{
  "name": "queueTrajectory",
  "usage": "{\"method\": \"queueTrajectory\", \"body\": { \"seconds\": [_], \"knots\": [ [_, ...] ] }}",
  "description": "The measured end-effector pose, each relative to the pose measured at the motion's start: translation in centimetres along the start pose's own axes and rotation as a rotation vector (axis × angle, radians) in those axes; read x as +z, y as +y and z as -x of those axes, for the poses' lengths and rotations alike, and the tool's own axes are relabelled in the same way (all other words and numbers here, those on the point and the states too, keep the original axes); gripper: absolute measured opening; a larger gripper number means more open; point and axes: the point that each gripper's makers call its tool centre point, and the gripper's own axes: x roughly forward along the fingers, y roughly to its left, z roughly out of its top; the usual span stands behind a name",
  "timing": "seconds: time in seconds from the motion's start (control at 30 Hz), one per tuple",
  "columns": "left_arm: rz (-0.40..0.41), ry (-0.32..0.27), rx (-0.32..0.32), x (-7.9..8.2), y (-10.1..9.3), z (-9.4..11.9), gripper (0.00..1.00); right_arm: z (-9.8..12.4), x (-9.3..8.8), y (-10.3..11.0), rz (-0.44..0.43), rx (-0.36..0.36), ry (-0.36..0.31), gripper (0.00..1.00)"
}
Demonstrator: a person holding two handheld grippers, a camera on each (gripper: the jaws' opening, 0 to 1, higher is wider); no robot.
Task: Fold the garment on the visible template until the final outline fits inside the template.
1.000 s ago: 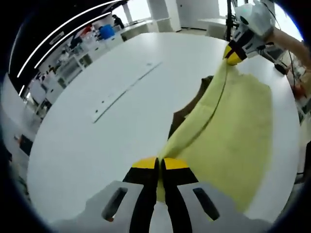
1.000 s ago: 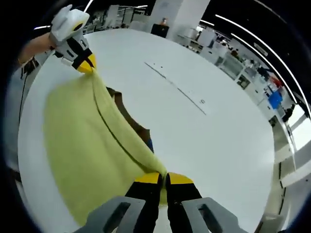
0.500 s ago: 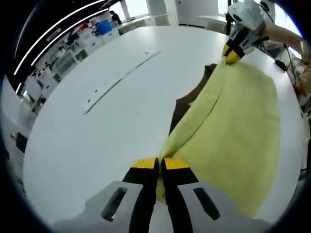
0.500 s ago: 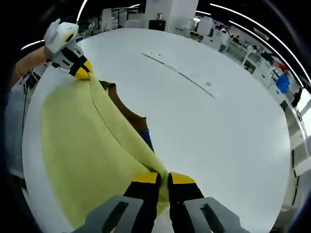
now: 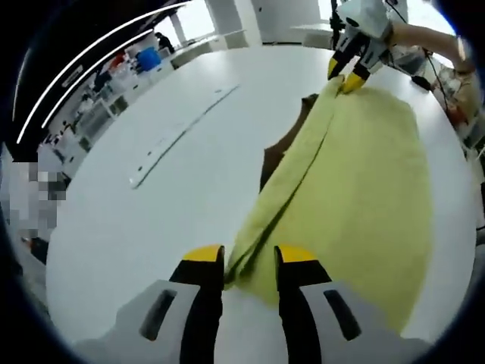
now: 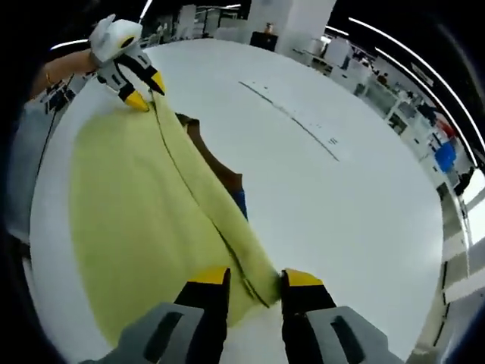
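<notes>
On the white bench (image 5: 151, 227) I counted one yellow garment (image 5: 364, 189), one brown template (image 5: 282, 155) showing from under its folded edge, and a small blue patch (image 6: 240, 203) beside that edge in the right gripper view. I had two hand-held grippers at work. The garment lay flat, its long axis running from my left hand-held gripper (image 5: 250, 256) away to my right hand-held gripper (image 5: 348, 72) at the far end, with a rolled fold along the side nearest the template. My left hand-held gripper stood with jaws apart, the garment's near corner lying loose between them. In the right gripper view, my right hand-held gripper (image 6: 256, 277) was likewise spread wide over the other corner, and the left one (image 6: 144, 89) showed at the far end, jaws parted.
</notes>
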Motion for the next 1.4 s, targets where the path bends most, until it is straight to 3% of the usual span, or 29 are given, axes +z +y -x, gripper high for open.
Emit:
{"method": "queueTrajectory", "body": {
  "seconds": [0.1, 0.27, 0.37, 0.5, 0.73, 0.8, 0.9, 1.1, 1.3, 1.4],
  "knots": [
    [0.019, -0.028, 0.033, 0.0, 0.6, 0.0, 0.19, 0.0, 0.0, -0.3, 0.019, -0.023, -0.017, 0.15],
    [0.056, -0.056, 0.077, -0.2, 1.3, 0.0, 0.02, -0.1, 0.0, -0.6, 0.065, -0.056, -0.025, 0.06],
    [0.109, -0.083, 0.078, -0.2, 1.6, 0.0, 0.02, 0.2, 0.4, -0.8, 0.027, -0.057, -0.057, 0.01],
    [0.136, -0.098, 0.086, 0.0, 1.9, 0.1, 0.02, 0.4, 1.2, -1.9, -0.123, -0.073, -0.122, 0.00],
    [0.486, -0.131, 0.114, -0.4, 2.7, -0.5, 0.05, -0.5, 1.0, -2.9, -0.398, -0.077, -0.155, 0.01],
    [0.532, -0.125, 0.124, -0.8, 3.0, -0.6, 0.07, -0.8, 0.5, -3.2, -0.487, -0.083, -0.148, 0.04],
    [0.394, -0.081, 0.190, -1.3, 3.7, -0.5, 0.06, -1.1, 0.3, -3.9, -0.579, -0.100, -0.159, 0.07],
    [0.452, -0.124, 0.164, -0.8, 3.5, -0.6, 0.11, -0.5, 1.3, -4.5, -0.642, -0.101, -0.214, 0.18],
    [0.499, -0.152, 0.126, 0.1, 2.8, 0.5, 0.28, 0.2, 1.3, -3.4, -0.669, -0.063, -0.212, 0.28],
    [0.505, -0.196, 0.106, 0.8, 2.2, 1.4, 0.35, 0.6, 1.6, -2.6, -0.682, -0.029, -0.217, 0.36]
  ]
}}
